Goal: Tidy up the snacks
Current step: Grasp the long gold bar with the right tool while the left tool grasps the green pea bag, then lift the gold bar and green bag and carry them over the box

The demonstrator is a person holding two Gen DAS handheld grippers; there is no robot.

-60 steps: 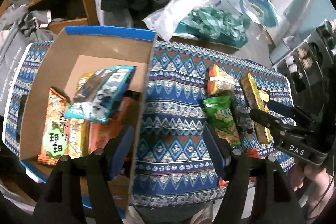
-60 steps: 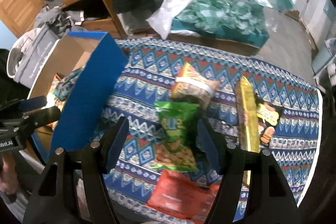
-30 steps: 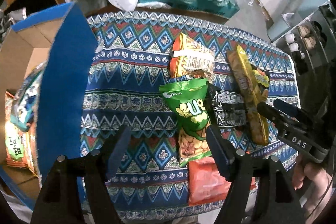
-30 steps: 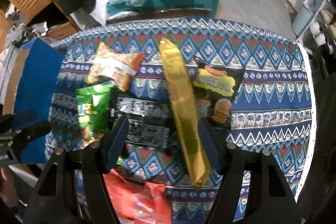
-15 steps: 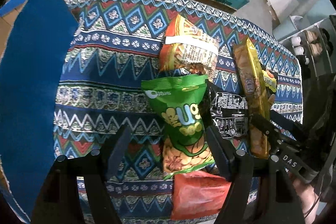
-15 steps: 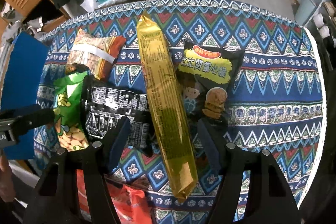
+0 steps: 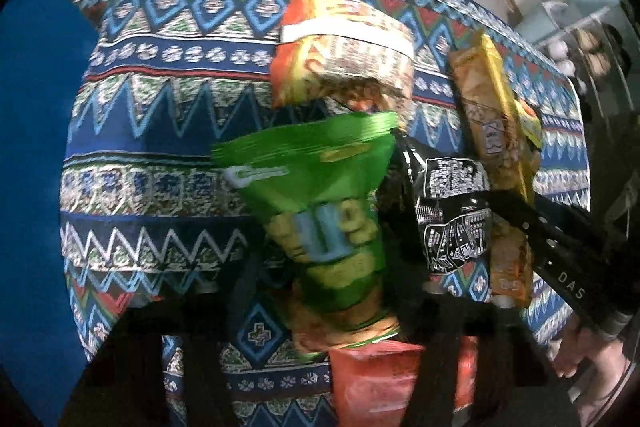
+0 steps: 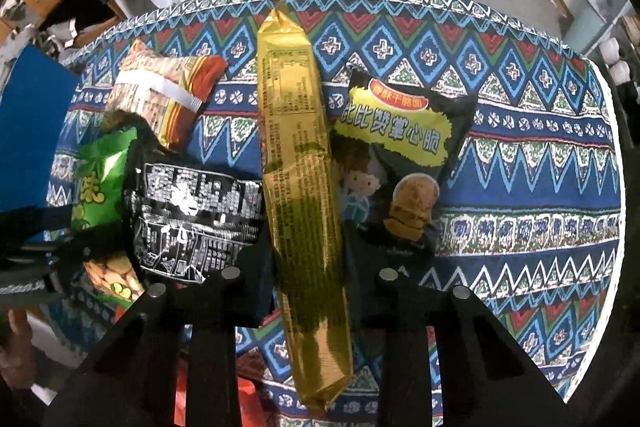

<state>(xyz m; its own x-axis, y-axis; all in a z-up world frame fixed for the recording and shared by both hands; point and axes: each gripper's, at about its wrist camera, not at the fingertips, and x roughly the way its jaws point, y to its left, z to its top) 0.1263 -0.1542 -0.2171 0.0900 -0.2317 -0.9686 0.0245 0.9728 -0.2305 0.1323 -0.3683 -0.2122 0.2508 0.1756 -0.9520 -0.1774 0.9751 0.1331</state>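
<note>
Right gripper clenched on the long gold packet, its jaws just closed. Left gripper squeezing the green snack bag (picture blurred), jaws just closed too. Both packets lie on the patterned desk, black bag between them.

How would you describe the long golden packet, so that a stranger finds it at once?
Look at the patterned tablecloth with its snacks. The golden packet lies in the middle, between a black printed bag and a black-and-yellow bag. Only it is long, narrow, shiny gold, and clamped between the right gripper fingers.
</note>
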